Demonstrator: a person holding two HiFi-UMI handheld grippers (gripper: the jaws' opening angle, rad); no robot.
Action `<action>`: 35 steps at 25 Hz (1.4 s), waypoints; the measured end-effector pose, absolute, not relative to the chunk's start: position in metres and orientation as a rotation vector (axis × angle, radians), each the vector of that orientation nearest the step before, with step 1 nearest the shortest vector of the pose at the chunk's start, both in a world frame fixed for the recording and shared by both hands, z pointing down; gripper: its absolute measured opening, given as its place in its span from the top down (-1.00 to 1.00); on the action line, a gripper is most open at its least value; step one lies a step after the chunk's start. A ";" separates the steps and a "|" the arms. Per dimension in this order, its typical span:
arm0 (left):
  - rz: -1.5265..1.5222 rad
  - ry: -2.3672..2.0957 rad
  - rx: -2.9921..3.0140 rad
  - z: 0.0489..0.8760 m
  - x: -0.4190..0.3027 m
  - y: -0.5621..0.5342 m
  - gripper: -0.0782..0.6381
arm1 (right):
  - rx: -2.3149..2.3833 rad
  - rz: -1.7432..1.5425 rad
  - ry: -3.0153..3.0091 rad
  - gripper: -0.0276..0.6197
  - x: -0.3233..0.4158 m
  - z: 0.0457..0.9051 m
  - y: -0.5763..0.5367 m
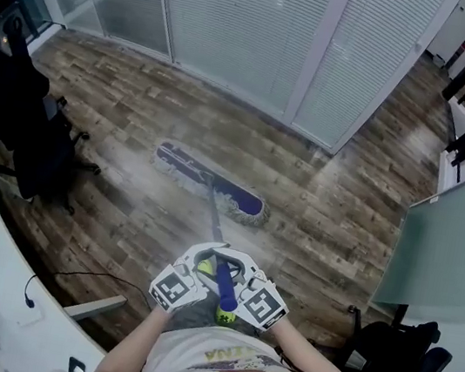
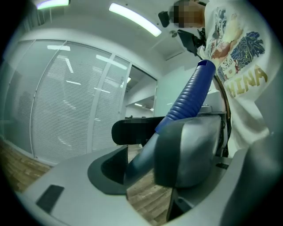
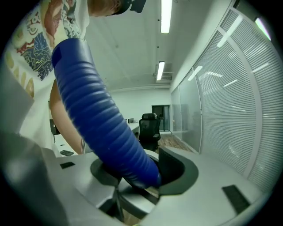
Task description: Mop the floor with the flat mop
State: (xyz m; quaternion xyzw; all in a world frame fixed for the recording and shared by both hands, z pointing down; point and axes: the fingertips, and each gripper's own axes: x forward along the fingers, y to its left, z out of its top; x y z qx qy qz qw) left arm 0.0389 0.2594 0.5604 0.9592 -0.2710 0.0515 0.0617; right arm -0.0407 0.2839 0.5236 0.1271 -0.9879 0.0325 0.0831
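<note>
1. The flat mop (image 1: 208, 185) is lying flat on the wood floor (image 1: 342, 217), out in the middle. It is well clear of the far edge under the blinds (image 1: 242, 23) and is set at a slant to that edge.
2. The mop handle (image 1: 213, 220) is rising from the middle of the head back to the person, ending in a blue ribbed sleeve (image 1: 225, 288) at belly height.
3. Judgement: a mopping stroke is in hand. To do it well, the pad should be kept fully flat, the passes should overlap along the boards, and the handle should be kept low enough that neither end of the head lifts.
4. The left gripper (image 2: 146, 163) is clamping the handle on the grey shaft just below the sleeve. Its jaws are drawn in on the shaft and nothing else is between them.
5. The right gripper (image 3: 137, 176) is gripping the lower end of the sleeve in its notched jaws, which are standing fairly wide because the sleeve is thick.
6. In the head view the two grippers are sitting side by side, nearly touching, with their marker cubes facing up.
7. Both forearms are bent and tucked close to the body, so the reach is short.
8. Risk: the office chair (image 1: 26, 128) at the floor's left edge and the cable (image 1: 67, 275) at the near-left corner could snag the head.
</note>
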 end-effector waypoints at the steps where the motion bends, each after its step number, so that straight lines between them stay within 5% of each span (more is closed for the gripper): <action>1: 0.155 -0.820 2.913 0.560 0.036 0.257 0.18 | 0.359 0.083 -2.955 0.31 -0.044 0.523 0.282; 19: 0.151 -0.777 2.964 0.558 -0.042 0.076 0.19 | 0.334 -0.099 -3.012 0.34 -0.120 0.522 0.101; 35: 0.238 -0.870 2.897 0.575 -0.082 -0.274 0.19 | 0.271 0.105 -3.027 0.27 -0.158 0.537 -0.245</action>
